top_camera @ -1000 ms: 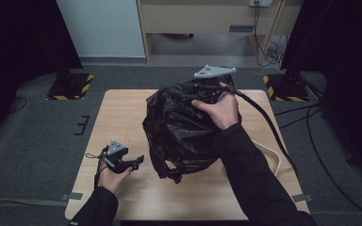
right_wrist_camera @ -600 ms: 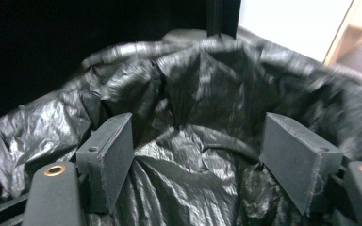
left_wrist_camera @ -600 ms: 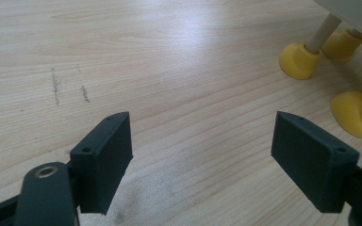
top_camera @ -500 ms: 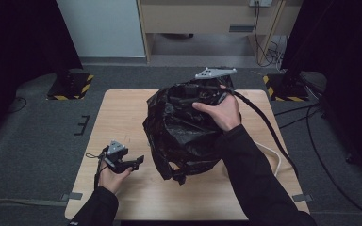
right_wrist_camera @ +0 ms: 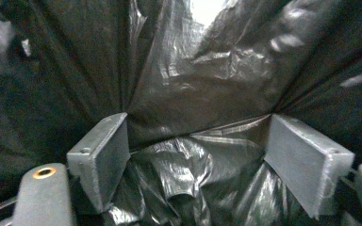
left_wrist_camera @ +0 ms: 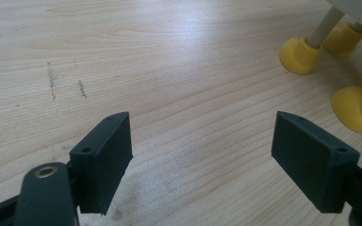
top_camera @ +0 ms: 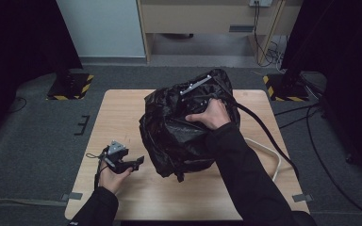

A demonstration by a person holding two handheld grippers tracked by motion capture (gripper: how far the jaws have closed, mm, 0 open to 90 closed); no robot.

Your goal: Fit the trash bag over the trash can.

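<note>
- My right gripper (top_camera: pixel 199 90) has sunk into the crumpled black plastic bag (top_camera: pixel 179 136) since a second ago; its grey plate, clear of the bag then, now lies low against the film at the far side.
- Its jaws have just been opening. They stand wide now, with loose folds of film between them and nothing pinched.
- I judge this as a let-go or a fresh reach inside the bag, not a carry.
- The bag sits in the middle of the light wooden table (top_camera: pixel 122 108), slumped a little lower than before under my right hand (top_camera: pixel 212 114).
- My left gripper (top_camera: pixel 122 162) keeps its place near the front left corner, well apart from the bag, jaws wide and empty.
- The right gripper view shows the bag's glossy inside (right_wrist_camera: pixel 188 94), with a bright gap at the top.
- The left gripper view shows bare wood and yellow cone-shaped feet on pale pegs (left_wrist_camera: pixel 306 52) at its right edge.
</note>
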